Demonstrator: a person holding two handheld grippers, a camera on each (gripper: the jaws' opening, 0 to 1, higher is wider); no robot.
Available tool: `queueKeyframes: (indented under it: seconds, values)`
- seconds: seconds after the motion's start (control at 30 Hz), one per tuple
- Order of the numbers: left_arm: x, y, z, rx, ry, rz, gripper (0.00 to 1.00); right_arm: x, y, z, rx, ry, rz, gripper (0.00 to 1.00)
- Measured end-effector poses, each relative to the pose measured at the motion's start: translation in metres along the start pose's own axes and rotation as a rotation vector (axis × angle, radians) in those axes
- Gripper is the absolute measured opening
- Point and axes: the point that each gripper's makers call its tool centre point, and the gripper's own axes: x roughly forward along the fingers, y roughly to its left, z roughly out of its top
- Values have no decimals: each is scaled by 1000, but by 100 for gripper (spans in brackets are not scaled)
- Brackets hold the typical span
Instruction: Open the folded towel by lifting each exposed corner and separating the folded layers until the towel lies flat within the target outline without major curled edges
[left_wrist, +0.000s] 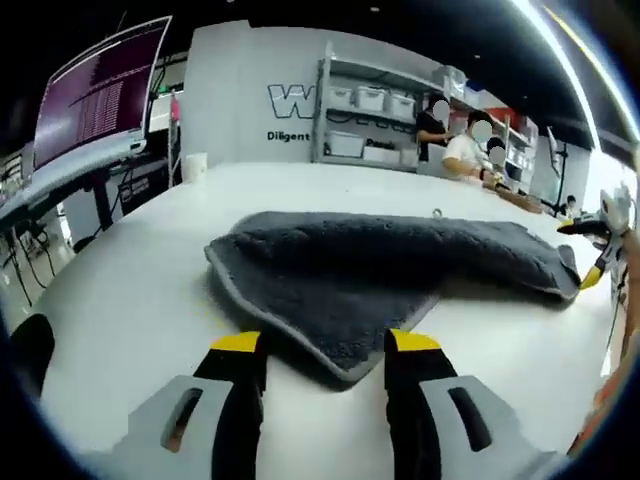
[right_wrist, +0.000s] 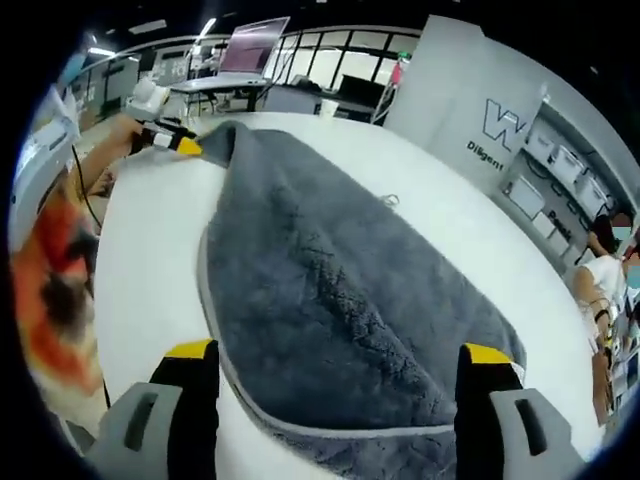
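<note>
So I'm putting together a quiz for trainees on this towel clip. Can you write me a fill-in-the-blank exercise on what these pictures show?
1. The towel on the white table is ____ in colour.
2. The tips of the left gripper are coloured ____.
3. In the right gripper view, the jaws of the right gripper stand wide ____, with the towel's edge between them.
4. Behind the table stands a grey wall panel with white ____ on it.

Missing words: grey; yellow; open; lettering

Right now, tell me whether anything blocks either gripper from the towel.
Nothing visible does. The grey terry towel lies on the white table, its corner between the left gripper's open fingers, its edge between the right gripper's.
</note>
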Motion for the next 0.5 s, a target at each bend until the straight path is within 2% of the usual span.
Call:
queueKeyframes:
  seconds: [0.03, 0.13, 0.23, 0.33, 0.5]
  values:
    - [0, 1, -1, -3, 1, 6, 26, 0, 0, 0, 0, -2, -2, 99]
    - [1, 3, -1, 1, -5, 10, 22, -1, 0, -1, 2, -1, -4, 98]
    - [1, 2, -1, 5, -7, 6, 10, -1, 0, -3, 3, 1, -3, 98]
    - [-2, -2, 2, 18, -24, -21, 3, 1, 3, -7, 4, 12, 5, 98]
    - [-8, 3, 3, 38, -14, -26, 2, 0, 5, -8, -10, 20, 12, 99]
